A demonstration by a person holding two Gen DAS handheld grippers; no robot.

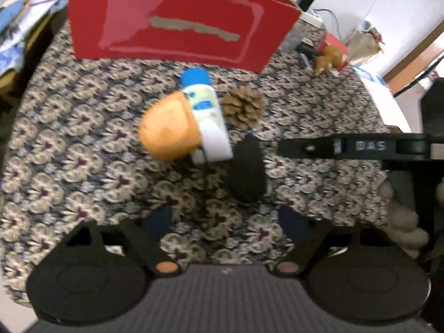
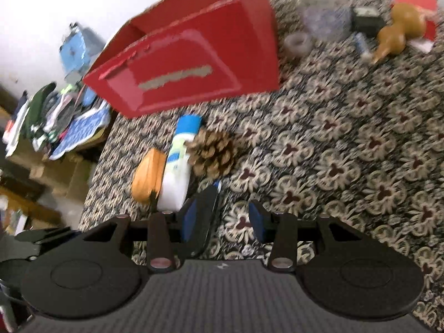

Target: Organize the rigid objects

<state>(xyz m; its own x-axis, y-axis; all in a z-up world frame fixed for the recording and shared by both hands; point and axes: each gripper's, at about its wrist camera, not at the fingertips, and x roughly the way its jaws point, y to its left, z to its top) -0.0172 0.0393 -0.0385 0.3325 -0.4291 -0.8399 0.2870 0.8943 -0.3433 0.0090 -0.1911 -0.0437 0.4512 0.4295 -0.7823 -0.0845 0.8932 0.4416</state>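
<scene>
A white tube with a blue cap (image 1: 206, 113) (image 2: 177, 166) lies on the patterned tablecloth, with an orange rounded object (image 1: 169, 127) (image 2: 147, 177) against its left side. A brown pine cone (image 1: 244, 108) (image 2: 213, 152) sits at its right side. Behind them stands an open red cardboard box (image 1: 177, 27) (image 2: 188, 63). My left gripper (image 1: 226, 222) is open over bare cloth, short of the three objects. My right gripper (image 2: 230, 216) has a narrower gap with only cloth showing in it. Its left finger (image 1: 248, 166) is just below the tube's base.
A tan gourd (image 2: 394, 36) (image 1: 330, 55), a tape roll (image 2: 298, 43), a clear bag and small boxes lie at the far right of the table. Cluttered shelves with papers (image 2: 69, 116) stand off the table's left edge. The tablecloth (image 2: 360, 152) covers the whole top.
</scene>
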